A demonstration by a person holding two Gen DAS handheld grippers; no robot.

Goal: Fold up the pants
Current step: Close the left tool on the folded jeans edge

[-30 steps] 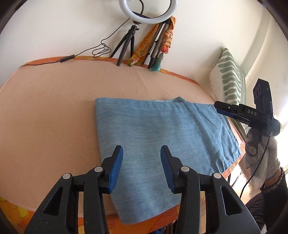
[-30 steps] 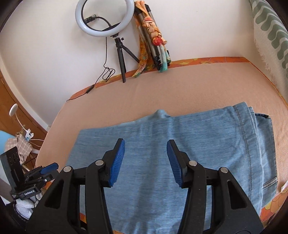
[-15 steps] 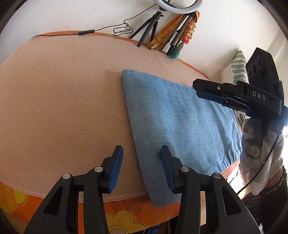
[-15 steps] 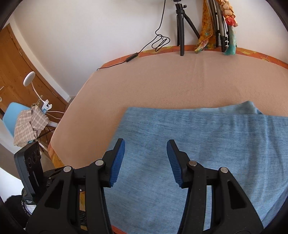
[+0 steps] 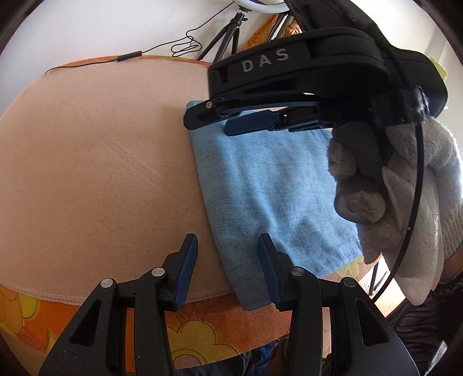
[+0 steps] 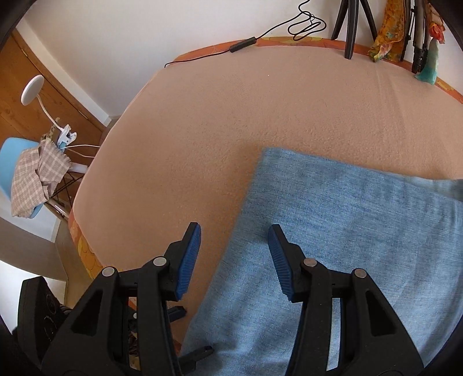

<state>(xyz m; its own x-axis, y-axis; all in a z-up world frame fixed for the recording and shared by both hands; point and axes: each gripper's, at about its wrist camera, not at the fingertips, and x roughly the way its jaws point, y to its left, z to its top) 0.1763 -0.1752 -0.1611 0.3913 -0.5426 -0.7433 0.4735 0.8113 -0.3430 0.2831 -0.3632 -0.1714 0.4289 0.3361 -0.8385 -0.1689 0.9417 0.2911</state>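
Folded light-blue denim pants [image 5: 275,179] lie on a peach blanket [image 5: 101,159] on a bed. My left gripper [image 5: 228,260] is open above their near left corner, and the left edge of the fabric runs between the fingers. The right gripper [image 5: 214,121], marked DAS, is held by a gloved hand [image 5: 405,202] over the far left corner. In the right wrist view the right gripper [image 6: 234,245] is open, straddling the left edge of the pants [image 6: 347,231] without pressing on it. The left gripper [image 6: 188,332] shows partly at the bottom left there.
A tripod [image 6: 350,29], a cable [image 6: 303,26] and bundled cloth [image 6: 387,40] stand along the far wall. The bed's orange flowered side [image 5: 188,341] marks the near edge. Beyond the bed's left end stand a blue chair with a checked cloth [image 6: 34,173] and a clip lamp [image 6: 33,89].
The right gripper has swept left across the pants to their left edge and now fills the upper right of the left wrist view. The left gripper has shifted to the near left corner.
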